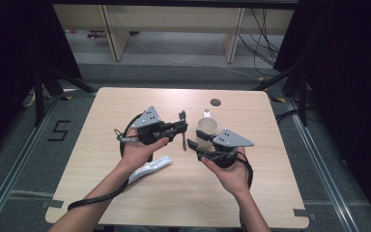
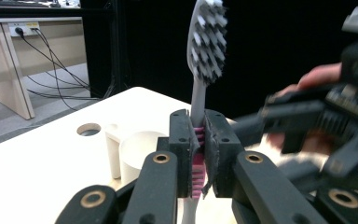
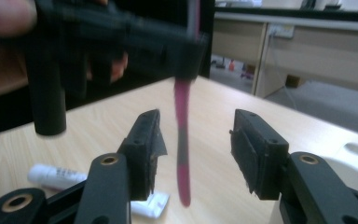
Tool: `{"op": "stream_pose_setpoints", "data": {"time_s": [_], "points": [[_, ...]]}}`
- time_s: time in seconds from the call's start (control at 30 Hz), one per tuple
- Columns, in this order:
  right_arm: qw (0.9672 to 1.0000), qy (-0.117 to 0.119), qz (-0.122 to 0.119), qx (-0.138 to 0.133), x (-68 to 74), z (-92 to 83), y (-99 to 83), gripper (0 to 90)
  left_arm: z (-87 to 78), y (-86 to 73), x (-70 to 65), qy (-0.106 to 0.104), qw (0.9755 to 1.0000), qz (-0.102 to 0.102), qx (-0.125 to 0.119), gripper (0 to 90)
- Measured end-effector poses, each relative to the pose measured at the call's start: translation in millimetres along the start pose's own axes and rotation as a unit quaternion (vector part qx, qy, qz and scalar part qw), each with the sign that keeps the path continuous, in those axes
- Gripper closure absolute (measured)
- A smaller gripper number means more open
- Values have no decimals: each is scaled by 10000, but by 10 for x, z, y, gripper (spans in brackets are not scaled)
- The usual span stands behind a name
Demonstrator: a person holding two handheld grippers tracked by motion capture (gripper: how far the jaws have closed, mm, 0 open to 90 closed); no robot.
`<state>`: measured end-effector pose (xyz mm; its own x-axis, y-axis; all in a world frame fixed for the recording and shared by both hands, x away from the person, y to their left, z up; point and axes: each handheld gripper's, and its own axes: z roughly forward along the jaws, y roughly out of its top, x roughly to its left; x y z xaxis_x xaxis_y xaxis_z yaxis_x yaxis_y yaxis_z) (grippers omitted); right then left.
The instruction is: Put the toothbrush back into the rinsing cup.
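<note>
My left gripper is clamped on the toothbrush, pads pressing both sides of the ribbed pink grip section of the handle; in the left gripper view the brush stands nearly upright between my jaws, grey neck rising to a head of white and dark bristles at the top of the frame. In the high view the left gripper is held above the middle of the wooden table, with the brush crossing it, head toward the far edge and pink handle end toward me. My right gripper sits just beside it, nearer my body, jaws standing well apart and pressing on nothing. In the right gripper view the pink tail of the toothbrush hangs down in the gap between those two jaws, touching neither pad; the tail is blurred there. A cream mug stands on the table just beyond the right gripper, its handle pointing toward the far edge; the left gripper view shows it behind my left jaw. A white tube, apparently toothpaste, lies flat on the table under my left forearm. A round cable hole is set in the tabletop beyond the mug.
</note>
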<state>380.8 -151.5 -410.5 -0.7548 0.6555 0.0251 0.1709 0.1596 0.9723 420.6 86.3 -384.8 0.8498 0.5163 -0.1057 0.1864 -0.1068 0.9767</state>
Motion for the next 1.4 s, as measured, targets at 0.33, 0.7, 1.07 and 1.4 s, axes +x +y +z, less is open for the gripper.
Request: {"op": "stream_pose_setpoints", "data": {"time_s": [0.33, 0.7, 1.07, 1.4], "points": [[9999, 59, 5, 85, 6, 4, 25, 615, 33, 79, -34, -74, 9999, 101, 42, 822], [9997, -229, -70, 52, 88, 208, 42, 750, 99, 75, -75, -98, 9999, 54, 19, 821], [9990, -423, 148, 26, 35, 209, 60, 830, 78, 57, -51, 2, 10000, -28, 7, 575], [9955, -891, 282, -127, -235, 97, 206, 829, -292, -68, 84, 507, 9972, 492, 231, 397]]}}
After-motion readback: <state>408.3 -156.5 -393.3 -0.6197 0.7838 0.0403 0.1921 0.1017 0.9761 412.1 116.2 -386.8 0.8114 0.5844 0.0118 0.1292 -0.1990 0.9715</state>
